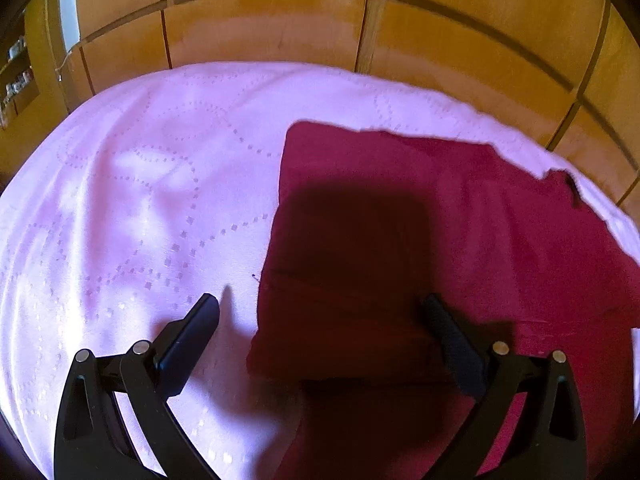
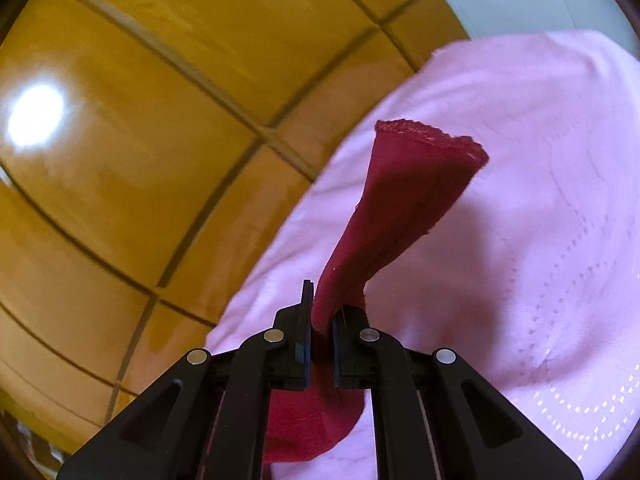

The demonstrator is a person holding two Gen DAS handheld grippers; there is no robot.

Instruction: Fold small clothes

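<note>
Right gripper point(image 2: 320, 320) clenched on maroon cloth point(image 2: 400, 208), lifted for folding; left gripper point(image 1: 320, 308) released above bedspread point(image 1: 140, 200).

Bright daylight, hard shadow on red cloth point(image 1: 360, 248), glare spot on wooden panels point(image 2: 36, 116), fisheye-curved dark corners, slight blur.
</note>
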